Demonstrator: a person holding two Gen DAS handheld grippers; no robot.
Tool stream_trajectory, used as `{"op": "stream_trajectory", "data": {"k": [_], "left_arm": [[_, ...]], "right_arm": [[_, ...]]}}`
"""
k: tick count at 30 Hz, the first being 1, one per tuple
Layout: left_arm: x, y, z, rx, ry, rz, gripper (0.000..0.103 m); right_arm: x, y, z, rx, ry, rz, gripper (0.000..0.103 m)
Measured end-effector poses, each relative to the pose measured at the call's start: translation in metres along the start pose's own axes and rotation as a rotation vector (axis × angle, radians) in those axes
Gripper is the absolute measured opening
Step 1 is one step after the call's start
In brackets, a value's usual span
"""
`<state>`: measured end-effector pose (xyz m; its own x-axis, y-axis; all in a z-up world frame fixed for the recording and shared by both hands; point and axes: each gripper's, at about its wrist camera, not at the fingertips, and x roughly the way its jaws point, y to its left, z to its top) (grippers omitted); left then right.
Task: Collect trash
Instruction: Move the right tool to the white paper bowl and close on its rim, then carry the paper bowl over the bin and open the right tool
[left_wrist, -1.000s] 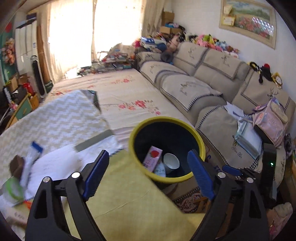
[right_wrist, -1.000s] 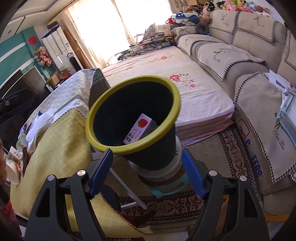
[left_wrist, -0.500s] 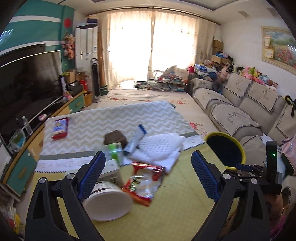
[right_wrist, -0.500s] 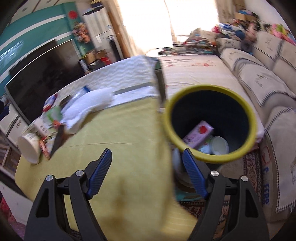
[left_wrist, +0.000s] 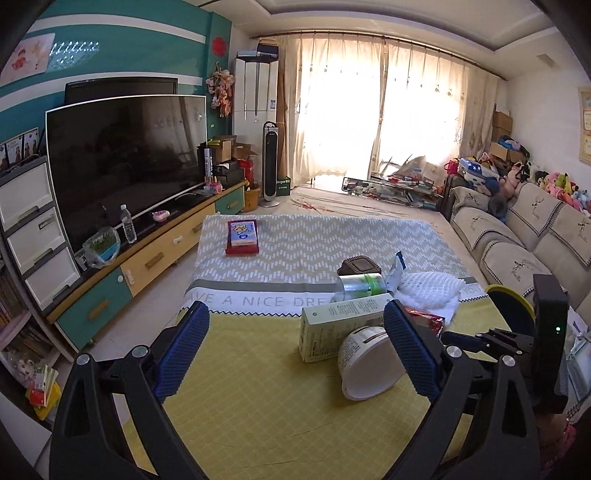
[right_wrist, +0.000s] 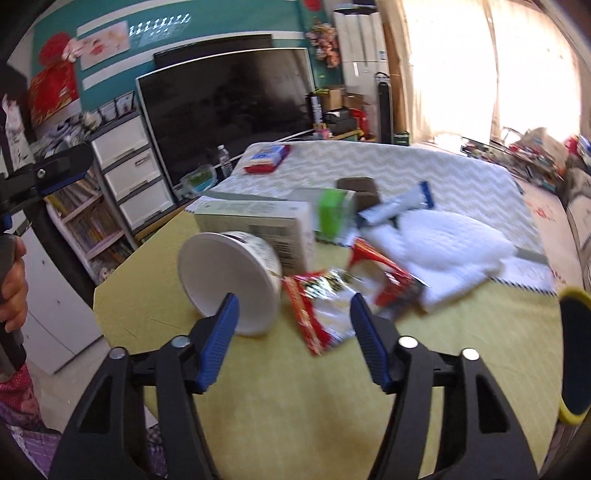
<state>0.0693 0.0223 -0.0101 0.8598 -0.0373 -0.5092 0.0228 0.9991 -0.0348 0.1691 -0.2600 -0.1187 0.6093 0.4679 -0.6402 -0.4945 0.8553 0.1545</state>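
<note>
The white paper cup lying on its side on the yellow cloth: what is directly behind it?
Behind the white paper cup lies a pale green carton, touching or nearly so. Past it stand a green-labelled jar and a brown box. The cup hides the carton's lower near edge.

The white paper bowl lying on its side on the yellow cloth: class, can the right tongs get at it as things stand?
Probably yes. The bowl lies just ahead of the empty, closing right tongs, nothing between; only the red wrapper crowds it.
</note>
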Motion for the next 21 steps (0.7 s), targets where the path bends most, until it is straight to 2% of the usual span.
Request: {"op": "stream_trajectory", "data": {"k": [4, 9, 10, 11, 12, 14, 21], "left_arm": [[0.002, 0.0, -0.007, 0.005, 0.02, 0.001, 0.094], [0.008, 0.002, -0.011, -0.008, 0.041, -0.006, 0.094], [0.009, 0.001, -0.012, -0.011, 0.045, -0.009, 0.094], [0.009, 0.001, -0.012, -0.011, 0.047, -0.011, 0.094], [0.01, 0.001, -0.012, -0.01, 0.048, -0.013, 0.094], [0.011, -0.001, -0.011, -0.004, 0.049, -0.015, 0.094], [0.01, -0.005, -0.009, 0.0, 0.045, -0.018, 0.094]], "right_arm": [[0.016, 0.013, 0.007, -0.009, 0.023, 0.01, 0.041], [0.026, 0.018, 0.014, -0.019, 0.025, -0.019, 0.032], [0.028, 0.018, 0.015, -0.019, 0.029, -0.028, 0.028], [0.029, 0.019, 0.016, -0.021, 0.03, -0.031, 0.017], [0.029, 0.018, 0.017, -0.023, 0.028, -0.03, 0.011], [0.028, 0.02, 0.018, -0.03, 0.022, -0.033, 0.005], [0.004, 0.008, 0.02, 0.015, -0.021, -0.006, 0.005]]}}
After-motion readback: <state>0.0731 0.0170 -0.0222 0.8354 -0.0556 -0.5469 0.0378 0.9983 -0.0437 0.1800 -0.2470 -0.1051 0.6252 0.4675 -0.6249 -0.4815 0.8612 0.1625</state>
